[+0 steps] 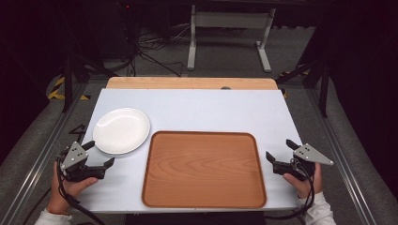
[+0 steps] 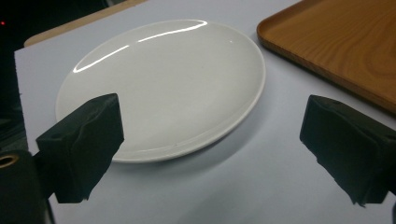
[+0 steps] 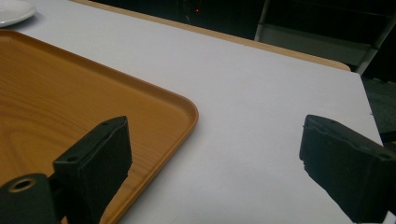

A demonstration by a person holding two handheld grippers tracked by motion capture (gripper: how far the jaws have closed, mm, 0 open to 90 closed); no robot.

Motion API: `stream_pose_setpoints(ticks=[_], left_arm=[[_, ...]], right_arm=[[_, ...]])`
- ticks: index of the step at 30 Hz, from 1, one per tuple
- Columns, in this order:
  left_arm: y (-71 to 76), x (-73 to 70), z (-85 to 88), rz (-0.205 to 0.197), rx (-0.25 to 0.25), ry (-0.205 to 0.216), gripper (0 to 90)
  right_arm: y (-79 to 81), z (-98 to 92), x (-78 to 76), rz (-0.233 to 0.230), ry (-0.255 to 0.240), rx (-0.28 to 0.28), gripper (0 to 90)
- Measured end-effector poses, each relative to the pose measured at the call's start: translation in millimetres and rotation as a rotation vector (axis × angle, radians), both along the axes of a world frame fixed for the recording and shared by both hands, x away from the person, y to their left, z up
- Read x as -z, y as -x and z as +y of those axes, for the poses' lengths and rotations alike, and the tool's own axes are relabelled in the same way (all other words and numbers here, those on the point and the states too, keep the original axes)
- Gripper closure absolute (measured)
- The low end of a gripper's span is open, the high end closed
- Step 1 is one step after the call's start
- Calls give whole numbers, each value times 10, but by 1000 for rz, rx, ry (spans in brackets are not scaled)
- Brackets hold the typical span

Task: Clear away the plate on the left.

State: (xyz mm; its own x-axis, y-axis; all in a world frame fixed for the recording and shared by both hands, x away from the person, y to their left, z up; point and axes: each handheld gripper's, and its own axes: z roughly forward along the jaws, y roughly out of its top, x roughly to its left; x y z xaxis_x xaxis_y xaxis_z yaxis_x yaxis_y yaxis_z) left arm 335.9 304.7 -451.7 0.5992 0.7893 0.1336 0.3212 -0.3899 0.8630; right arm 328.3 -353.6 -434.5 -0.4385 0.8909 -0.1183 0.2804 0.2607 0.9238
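From the high view I had the left gripper at the near left of the table, jaws apart, just short of the plate. The plate lay on the bare table, just left of the tray's far left corner and apart from it. My right gripper hung off the tray's right edge, jaws also apart and holding nothing. The tray was bare.

In the left gripper view the plate lay flat ahead of the spread jaws, its near rim between them but not yet touched, as far as I could tell from that low angle. The tray's corner showed at the right.

In the right gripper view the jaws stood wide; the left one hung over the tray's near right corner, the right one over the table. The plate's rim peeked in at the far left.

I judged the job barely begun: nothing was gripped, and the plate was yet to be taken and, likely, set on the tray.
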Motion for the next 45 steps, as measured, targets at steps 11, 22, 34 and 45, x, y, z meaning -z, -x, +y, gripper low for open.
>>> stream_pose_setpoints(ticks=[11, 22, 34, 45], left_arm=[[57, -12, -76, -15, 30, -79, 88], [62, -24, -158, -18, 43, -152, 103], [-35, -64, -446, -58, 49, -453, 141], [-132, -116, -612, -67, 74, -611, 236]], right_arm=[[-11, 23, -1, 9, -3, 7, 98], [-5, 30, 5, 9, 4, 3, 98], [-19, 22, 23, 20, 6, 3, 98], [-21, 31, 37, 28, 8, 0, 98]])
